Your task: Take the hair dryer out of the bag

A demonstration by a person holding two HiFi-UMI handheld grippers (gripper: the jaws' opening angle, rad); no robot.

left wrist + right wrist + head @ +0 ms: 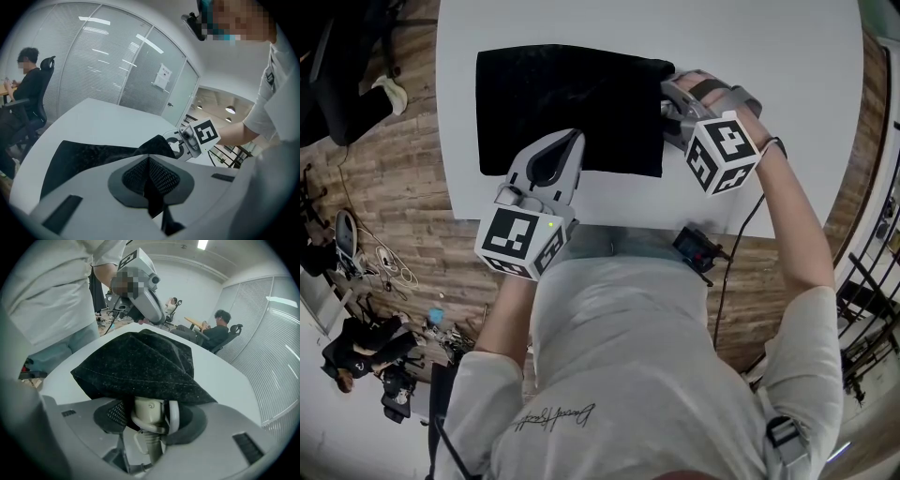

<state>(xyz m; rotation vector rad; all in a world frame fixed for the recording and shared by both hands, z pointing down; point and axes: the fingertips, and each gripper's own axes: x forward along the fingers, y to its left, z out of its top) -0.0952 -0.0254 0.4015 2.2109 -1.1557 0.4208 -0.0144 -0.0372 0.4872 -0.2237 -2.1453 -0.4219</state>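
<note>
At the upper middle of the head view, a flat black fabric bag [567, 103] lies on the white round table [769, 56]. The left gripper [561, 148] is at the bag's lower edge and the right gripper [667, 101] at its right-hand end, where the mouth seems to be.

Judging from these views, the task is at an early stage. The cream plastic hair dryer [149, 412] is almost wholly inside the bag, with only its handle end and a pale loop of cord poking out of the opening. What remains is to draw the whole body clear of the cloth.

The head view shows no dryer at all, only black cloth. The right gripper view alone reveals it: that claw is closed around the handle, low in the frame, with the bag's lip draped over the top of it. The left gripper view alone shows that claw's jaws pressed together on a fold of the bag's cloth, which probably anchors the bag for the pull.
</note>
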